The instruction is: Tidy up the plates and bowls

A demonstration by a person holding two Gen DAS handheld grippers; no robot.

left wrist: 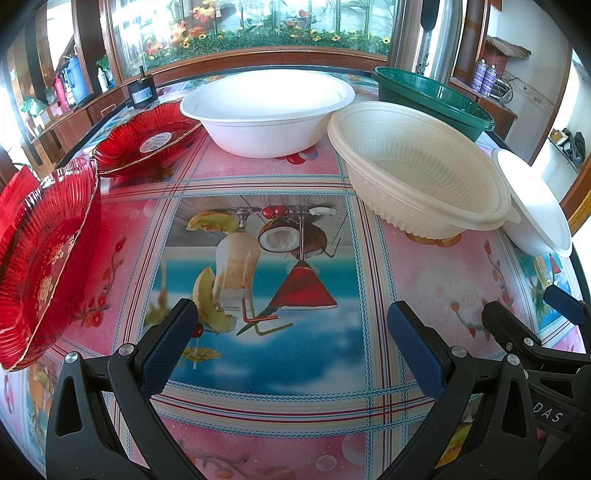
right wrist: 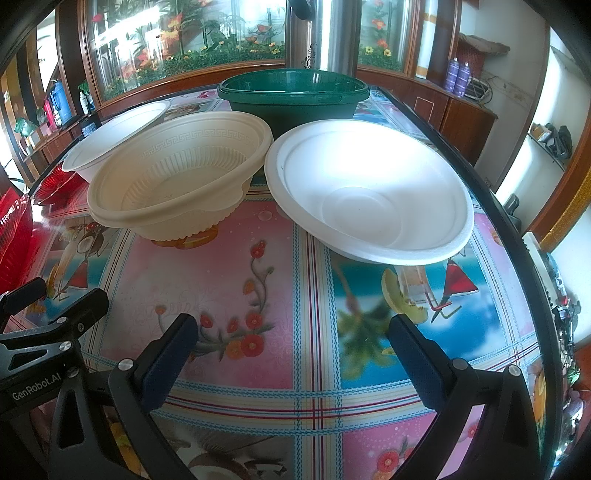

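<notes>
A bench [left wrist: 443,280] covered in a glossy pink and blue cloth printed with fruit and cocktails fills both views. At its far edge stands a dark green bowl [right wrist: 293,98], with a tall steel flask [right wrist: 321,33] behind it. In front of the green one sits a cream ribbed bowl [right wrist: 177,173] with a key-pattern band under its rim. To the right of it, just beside it, a white foam bowl [right wrist: 369,192] rests on the cloth. A second white foam bowl [left wrist: 266,110] sits to the left of the cream one, at the back. Left of that lies a red glass plate [left wrist: 147,138] with a sticker in its middle, flat on the bench. Another red glass plate [left wrist: 44,258], bearing gold characters, stands tilted at the left edge.

The left gripper [left wrist: 291,347] hovers over the middle of the cloth, its blue-padded jaws spread wide and holding nothing. The right gripper [right wrist: 291,354] sits just beside it, in front of the cream and white bowls, jaws likewise spread wide, nothing between them.
</notes>
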